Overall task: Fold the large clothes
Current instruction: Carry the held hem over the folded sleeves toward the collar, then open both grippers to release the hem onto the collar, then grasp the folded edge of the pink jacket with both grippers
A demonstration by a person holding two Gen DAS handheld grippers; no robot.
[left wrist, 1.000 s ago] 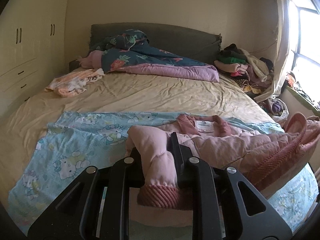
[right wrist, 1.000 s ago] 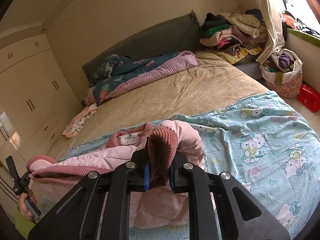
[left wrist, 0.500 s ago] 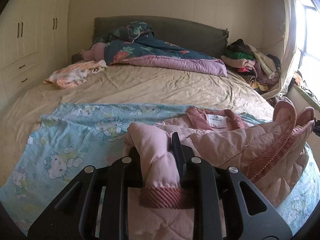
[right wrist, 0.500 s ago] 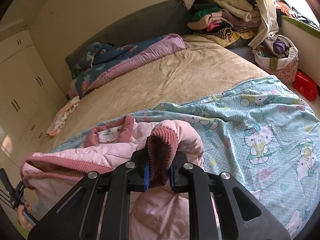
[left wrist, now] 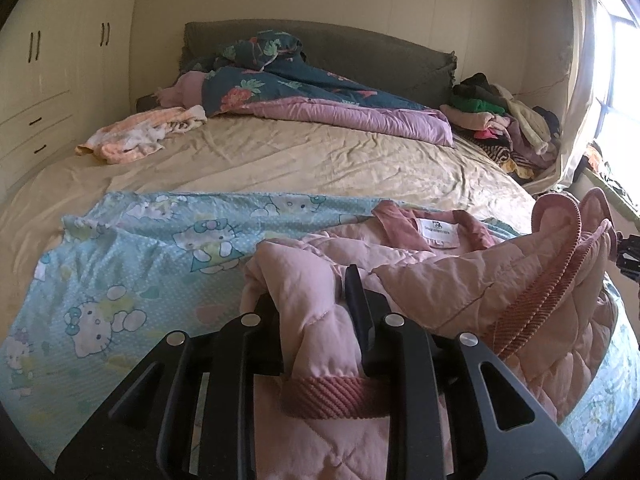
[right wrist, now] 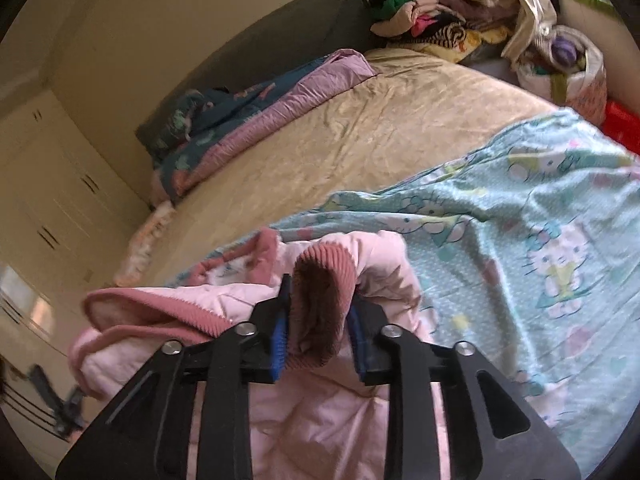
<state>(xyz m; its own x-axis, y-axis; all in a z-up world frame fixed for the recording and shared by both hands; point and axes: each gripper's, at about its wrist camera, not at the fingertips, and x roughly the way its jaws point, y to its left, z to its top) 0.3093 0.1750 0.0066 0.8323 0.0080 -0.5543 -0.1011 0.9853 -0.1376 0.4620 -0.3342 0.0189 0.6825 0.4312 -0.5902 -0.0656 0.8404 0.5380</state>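
Nearest to me, my left gripper (left wrist: 320,320) pinches a sleeve (left wrist: 320,336) of the pink jacket (left wrist: 460,280), the quilted cloth bunched between the fingers and the ribbed cuff (left wrist: 332,396) hanging below them. The figure for it is edging up, so I judge the jaws are easing, though the cloth is pressed on both sides.

My right gripper (right wrist: 316,320) has the other cuff (right wrist: 320,308) standing between its blue pads (right wrist: 279,340). Its jaws are opening; a gap shows on the right side of the cuff, so I read this as a release in progress, the cuff loose between the fingers.

The jacket lies on the cartoon sheet (left wrist: 140,264) at the near edge of the bed (left wrist: 320,160), collar and label (left wrist: 438,227) turned up and facing away from me, both sleeves drawn in over the body.

Judgement: the step in hand is laying the sleeves down across the body. To do it well, I should let each cuff settle flat before drawing the fingers back, pull straight out along the fingers so the ribbing does not snag, and keep the two sleeves level with one another.

Beyond, a crumpled quilt (left wrist: 320,92) lies against the headboard (left wrist: 360,52), with a pile of clothes (left wrist: 500,120) at the far right.
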